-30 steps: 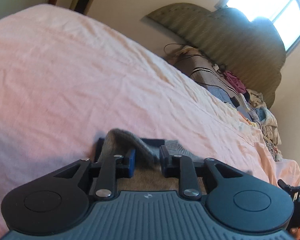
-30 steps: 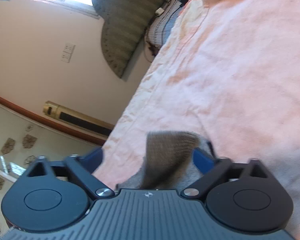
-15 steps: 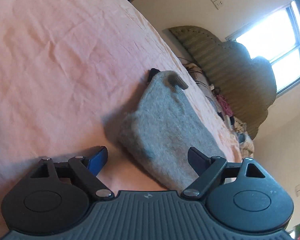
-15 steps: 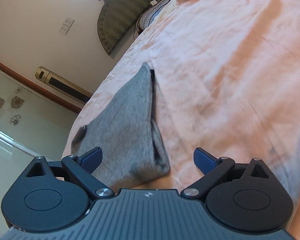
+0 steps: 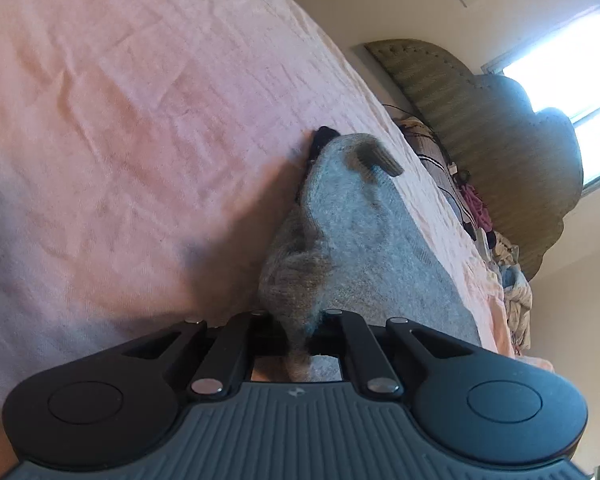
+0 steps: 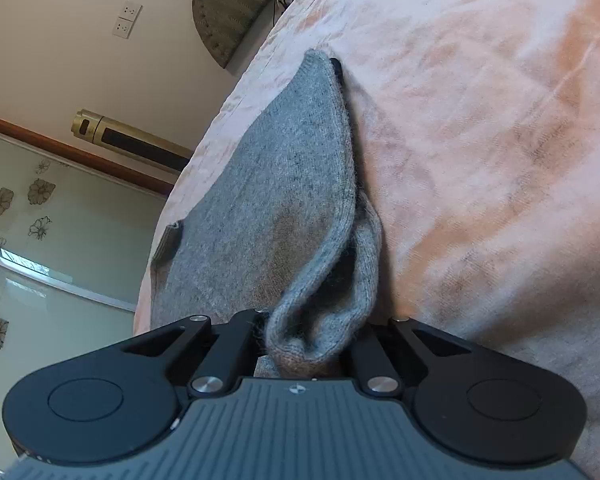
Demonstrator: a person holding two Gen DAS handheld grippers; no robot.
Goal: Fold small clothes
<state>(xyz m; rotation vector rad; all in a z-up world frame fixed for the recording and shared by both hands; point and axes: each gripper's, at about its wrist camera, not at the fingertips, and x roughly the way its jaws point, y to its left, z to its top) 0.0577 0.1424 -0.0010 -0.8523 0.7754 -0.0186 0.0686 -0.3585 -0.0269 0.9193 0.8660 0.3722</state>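
Your left gripper is pinched tight on the near corner of the gray knit garment, which lies on the pink bed sheet. Your right gripper is pinched on the other near corner of the same garment, where two layers bunch up. It already looks folded once, one layer over another. I think you have one more fold to make, then lay it flat and let go.
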